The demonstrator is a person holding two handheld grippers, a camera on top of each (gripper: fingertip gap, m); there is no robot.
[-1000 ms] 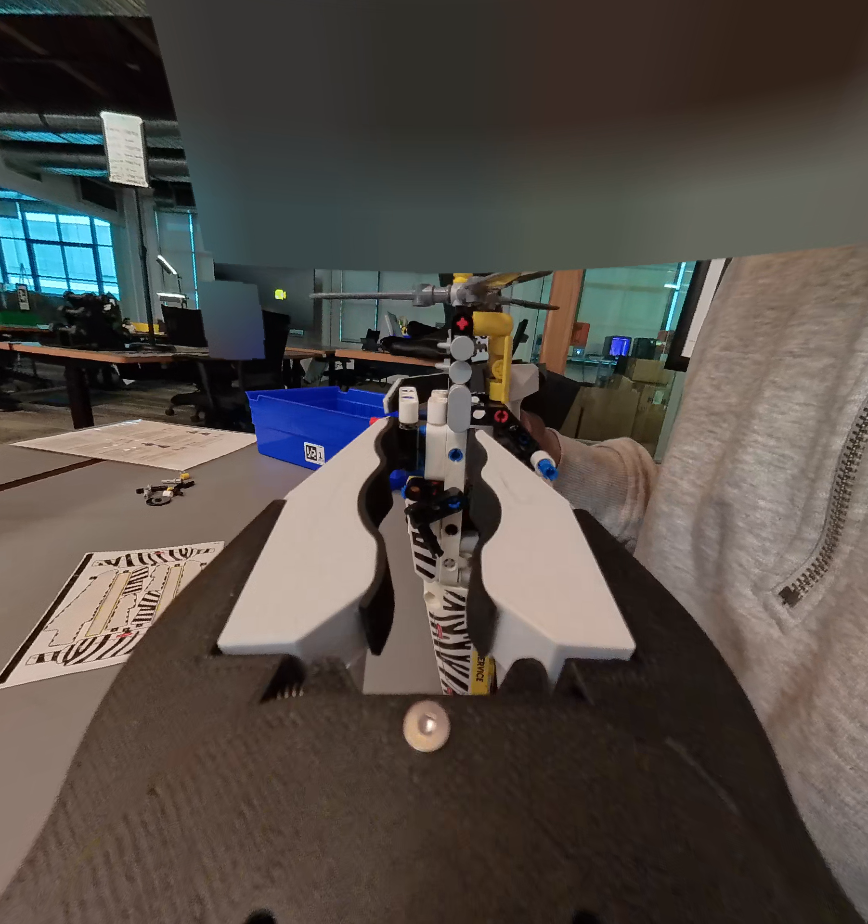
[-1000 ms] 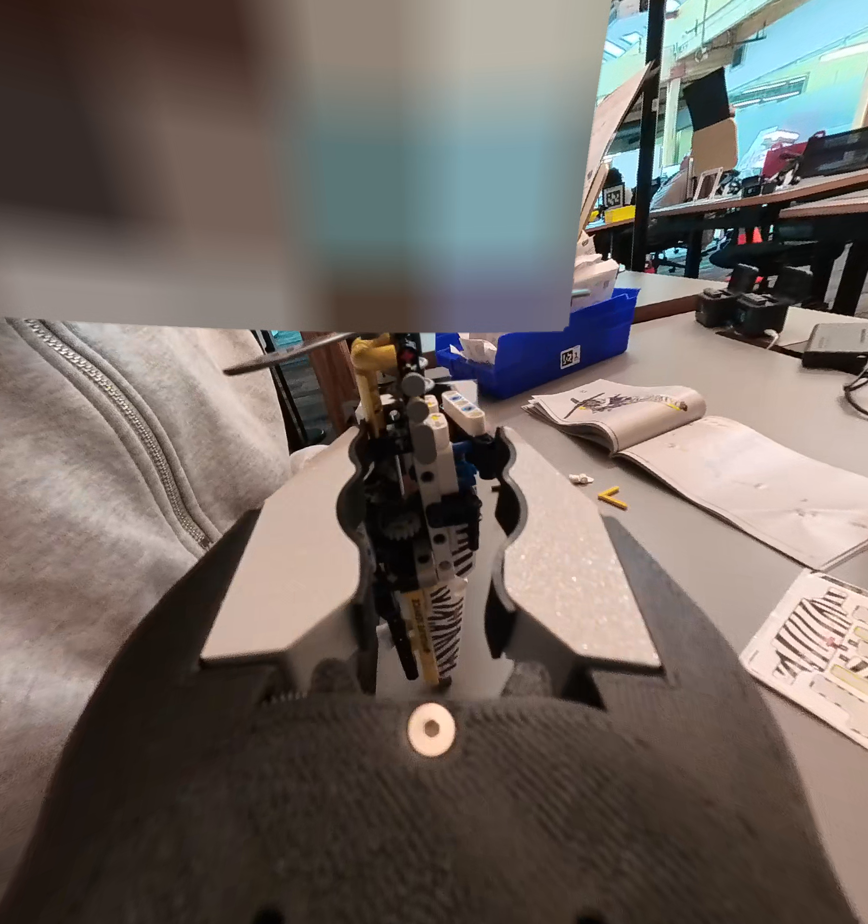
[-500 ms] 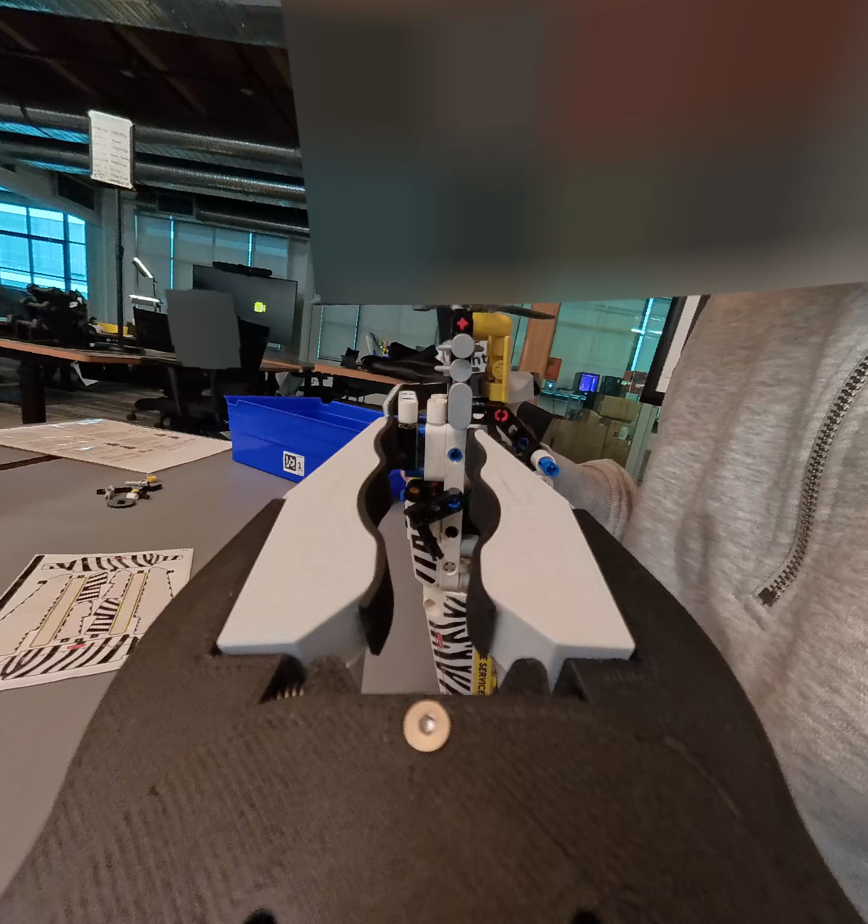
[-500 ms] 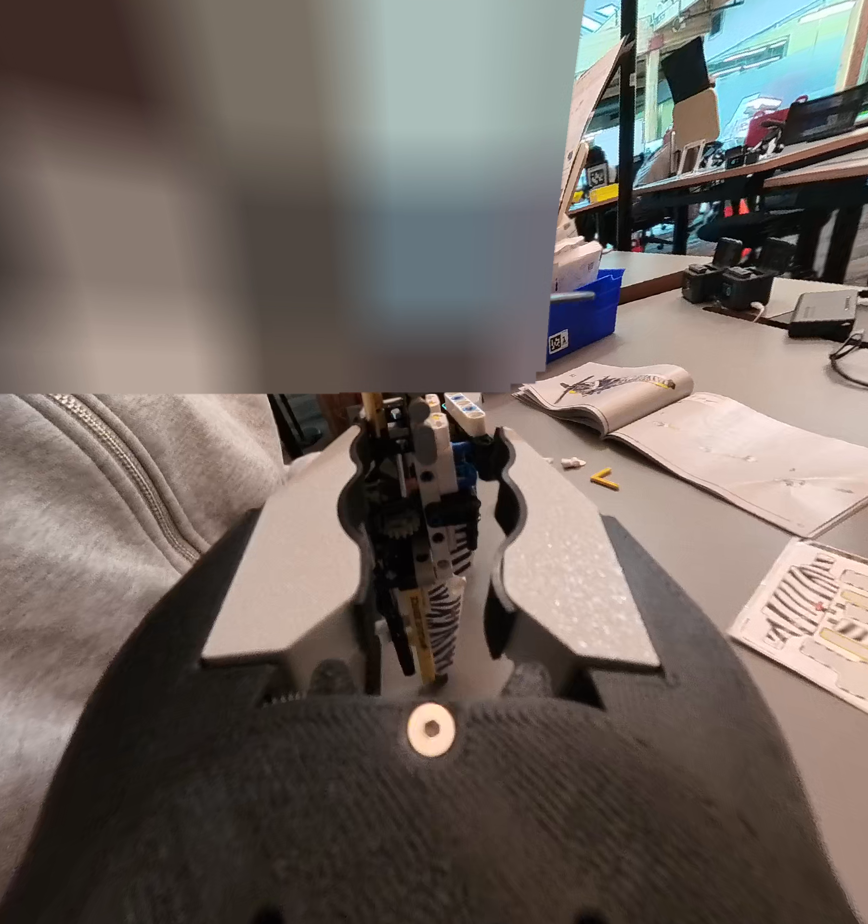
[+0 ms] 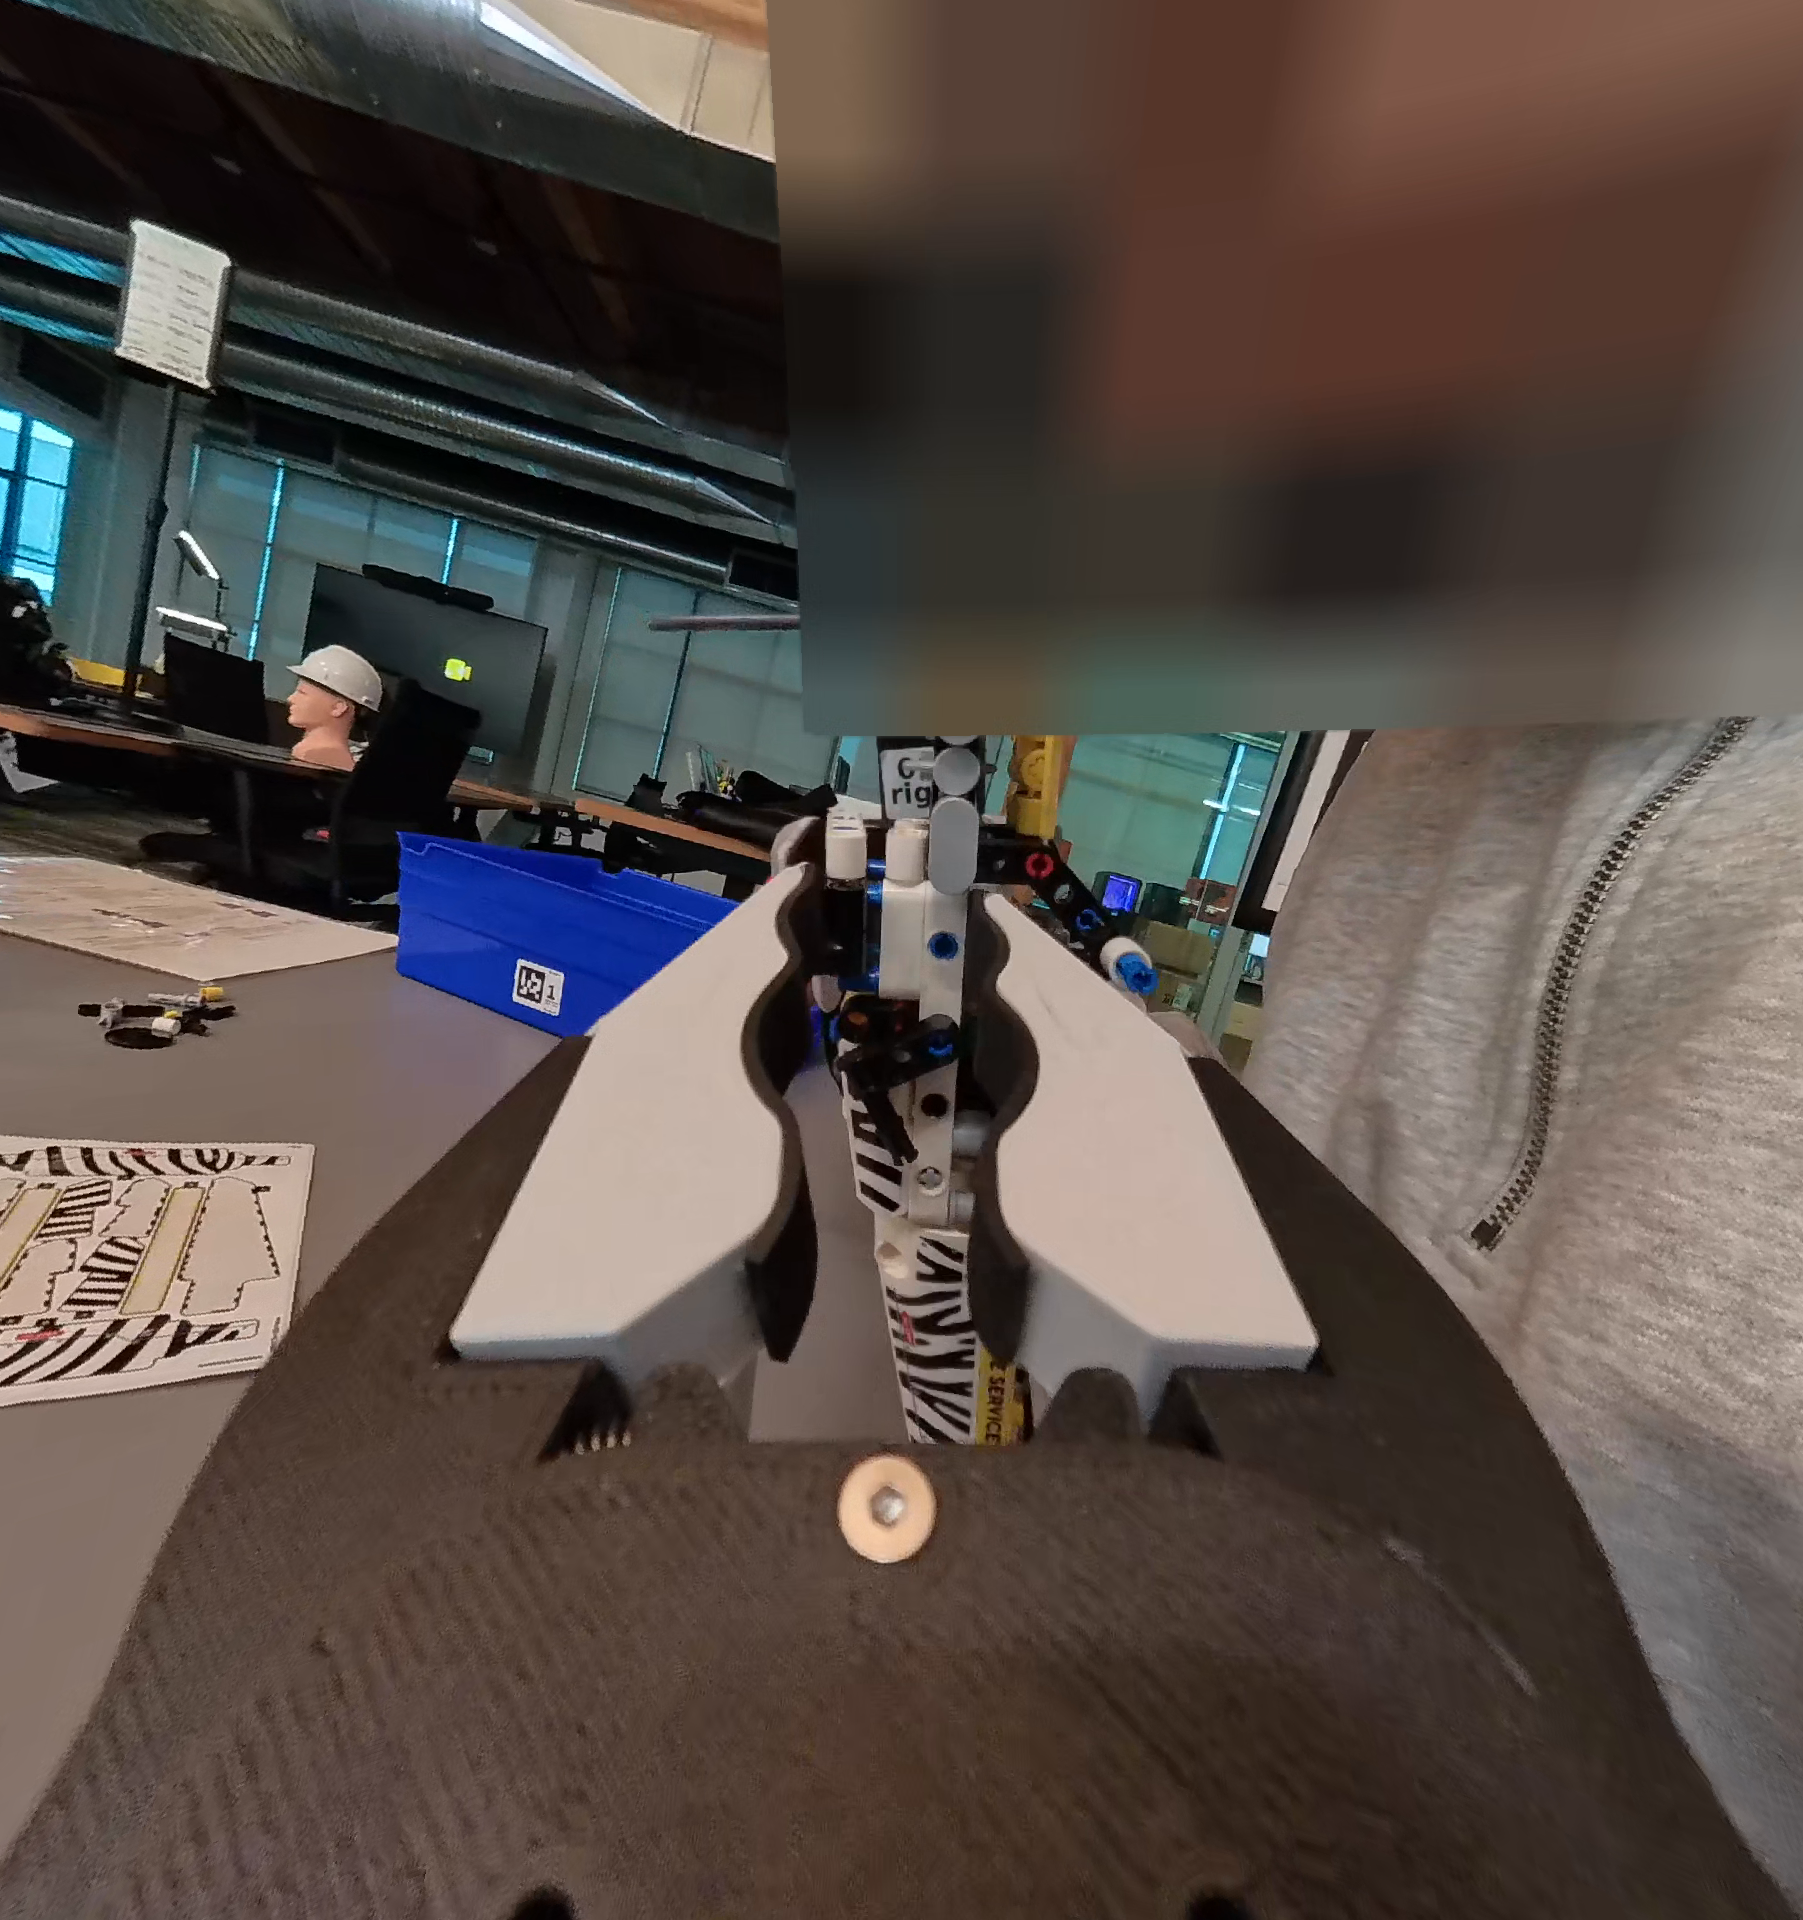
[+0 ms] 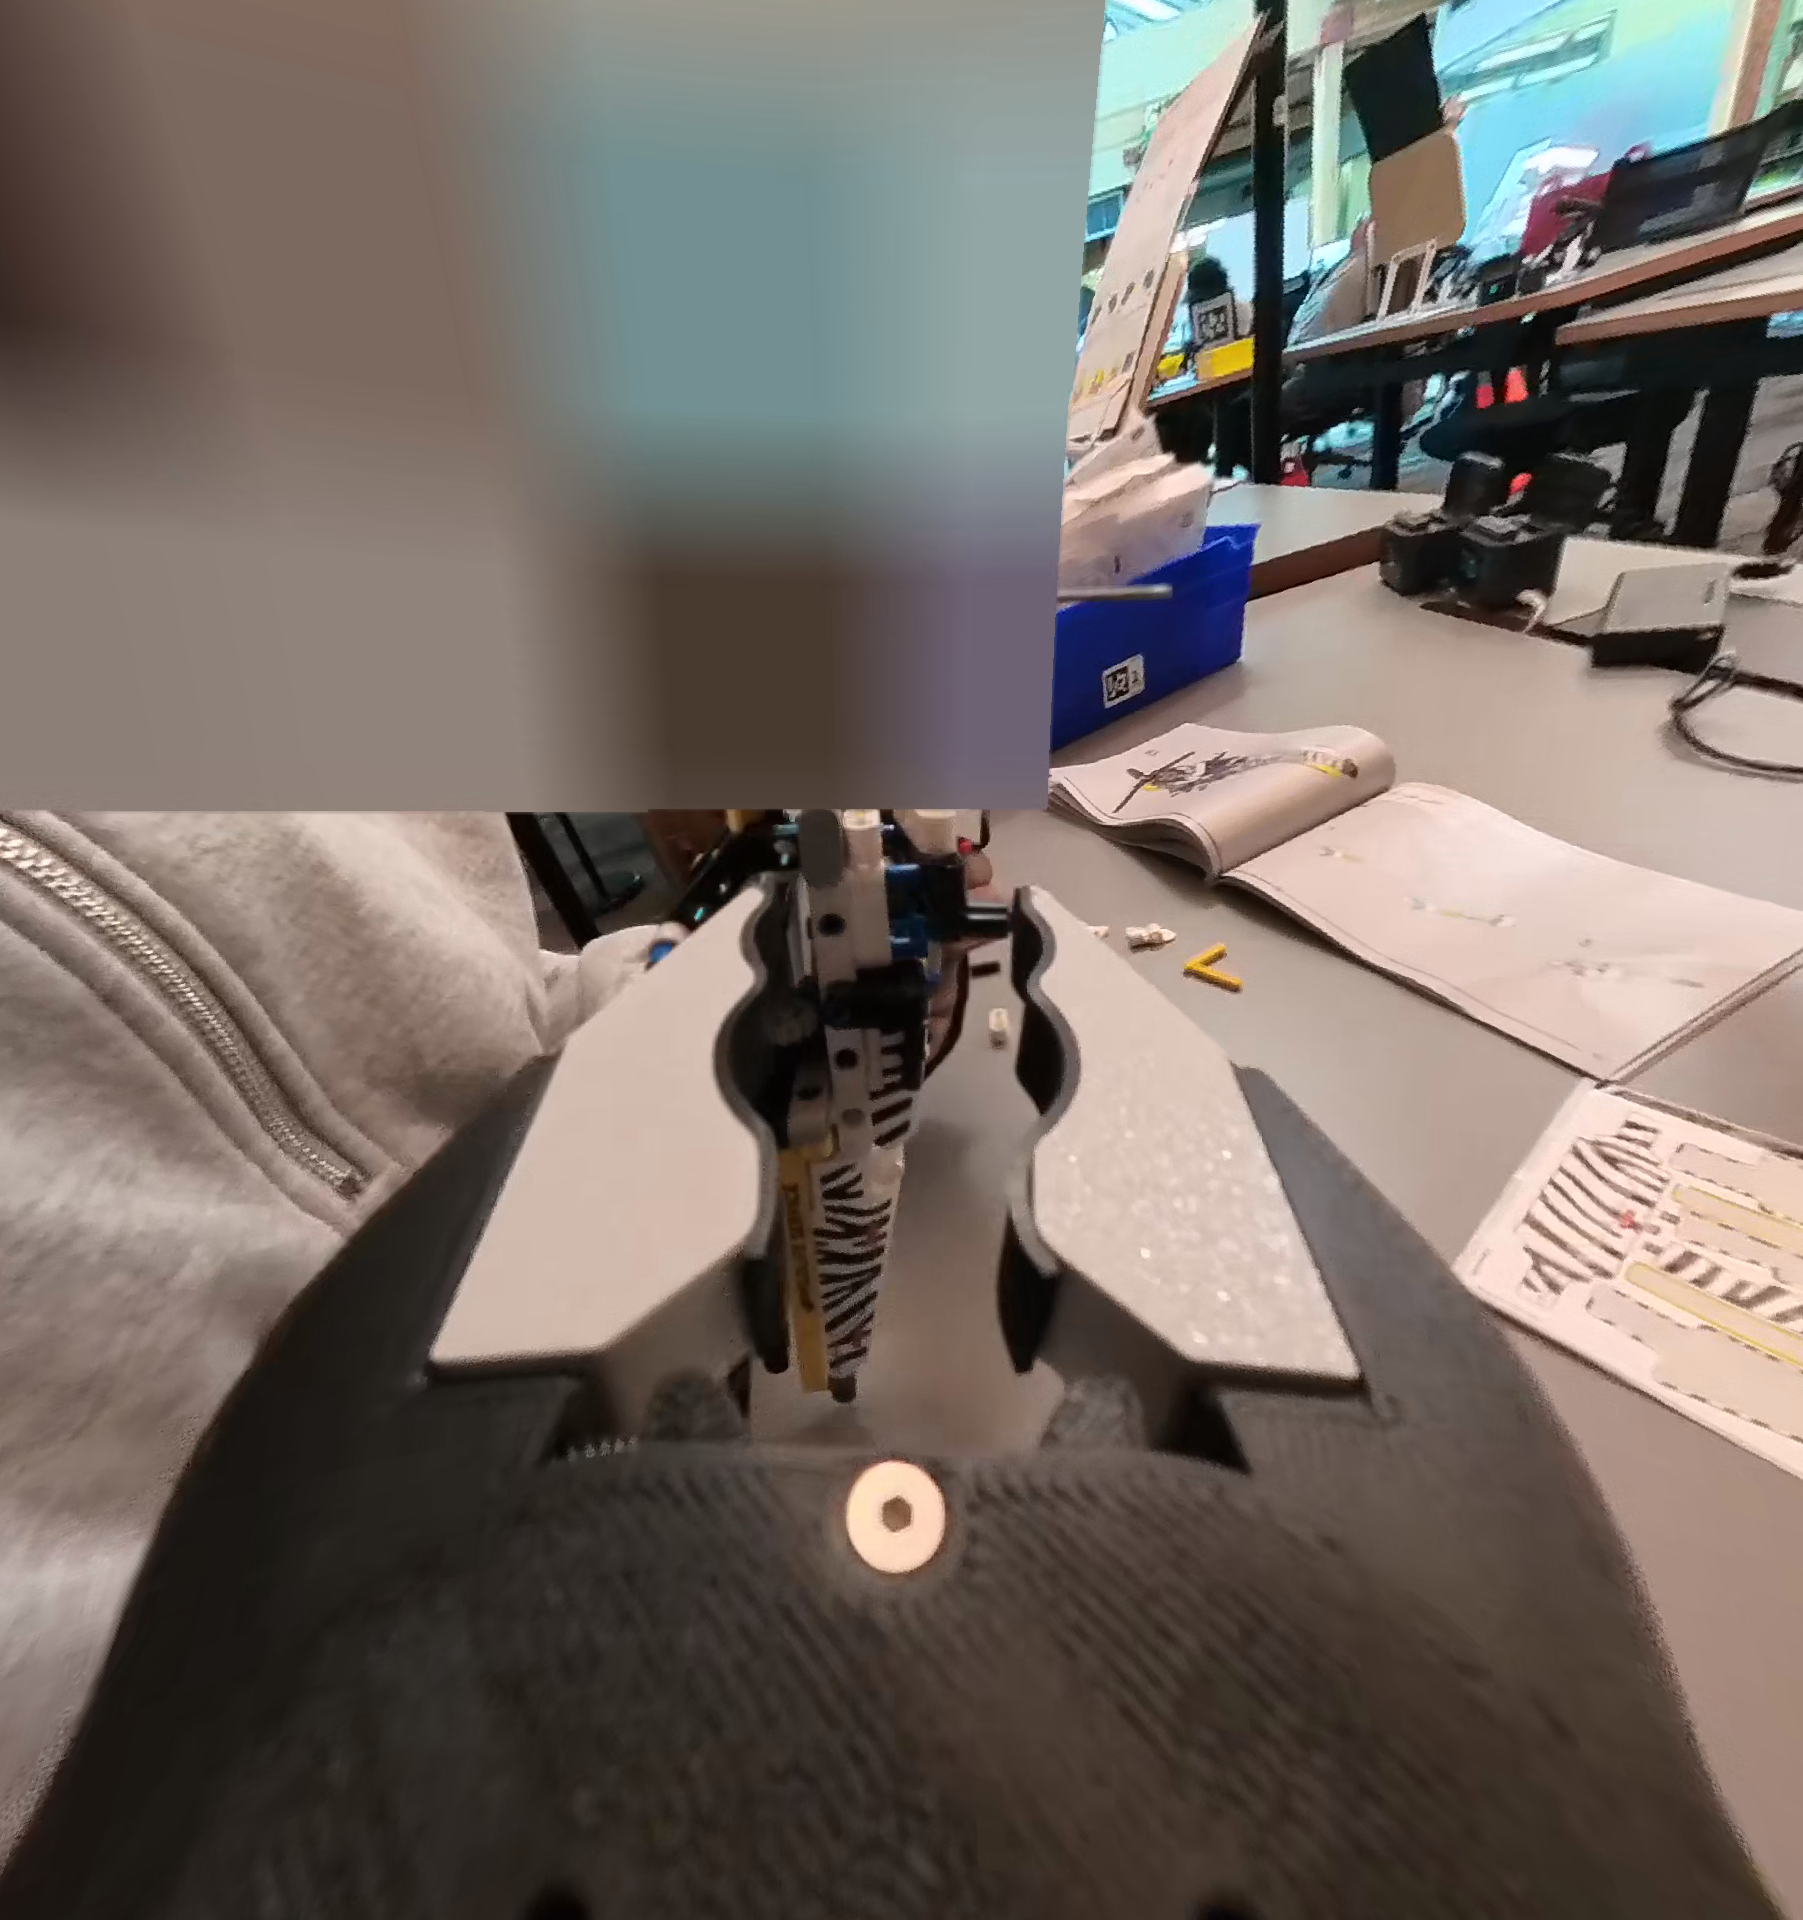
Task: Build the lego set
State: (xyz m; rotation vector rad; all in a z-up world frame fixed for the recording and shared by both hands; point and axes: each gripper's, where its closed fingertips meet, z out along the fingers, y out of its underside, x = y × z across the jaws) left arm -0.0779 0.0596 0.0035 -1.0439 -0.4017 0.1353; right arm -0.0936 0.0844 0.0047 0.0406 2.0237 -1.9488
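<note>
Nearest to us, the left gripper (image 5: pixel 892 925) pinches the lego model (image 5: pixel 918 1049), a zebra-striped build with white, black and blue technic parts, held upright between its fingers. The right gripper (image 6: pixel 892 935) has its jaws spread around the same model (image 6: pixel 855 1070): the left finger lies against it, the right finger stands clear. We judge the build well along, since the body is assembled and stickers are already on it.

Just beyond, on the grey table (image 6: pixel 1396 1122), a few loose pieces wait: a yellow angled piece (image 6: pixel 1211 964) and small white pins (image 6: pixel 1146 935). To the right lie the sticker sheet (image 6: pixel 1686 1268), with stickers apparently left to apply, and the open instruction booklet (image 6: pixel 1448 894). Farther off stands the blue bin (image 5: pixel 554 935), and more loose parts (image 5: pixel 154 1016) lie far left. So we think some steps remain.
</note>
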